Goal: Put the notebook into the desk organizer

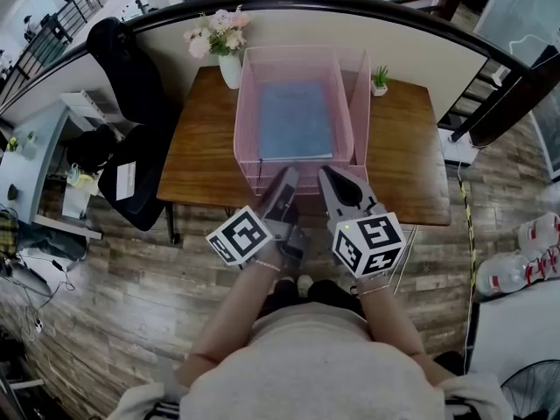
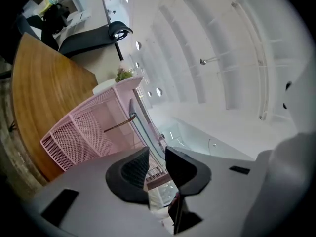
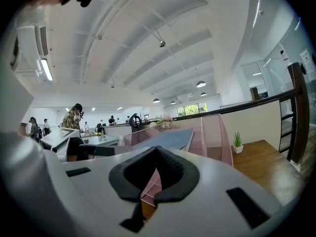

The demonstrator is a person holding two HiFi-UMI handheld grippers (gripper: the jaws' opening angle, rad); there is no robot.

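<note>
Room: open office gallery behind a curved dark railing, with a wood-plank floor under me.
Desk: wooden desk, its back edge against the low wall under the railing.
Organizer: pink mesh organizer in the middle of the desk. It runs from near the back edge almost to the front edge, and upright divider walls stand along its right side.
Notebook: blue notebook lying flat in the organizer's top tray, its near edge toward the desk's front edge. Neither of my grippers touches it. My right gripper view shows it as a blue slab above the mesh.
Left gripper: my left gripper is at the desk's front edge, just before the organizer's front, and rolled well to one side. Its jaws stand a narrow gap apart and press on nothing; I see only the organizer's mesh beyond the gap. I cannot tell whether a tip touches the organizer.
Right gripper: my right gripper is just beside the left one at the same front edge, pointing at the organizer's front. Its jaw tips meet, closed on nothing.
Vase: white vase of pink flowers at the back left corner, just beside the organizer.
Plant: small potted plant at the back right corner.
Chair: black chair with a dark coat over it, off the desk's left edge.
Shoes: white shoes on the floor, well right of the desk.
</note>
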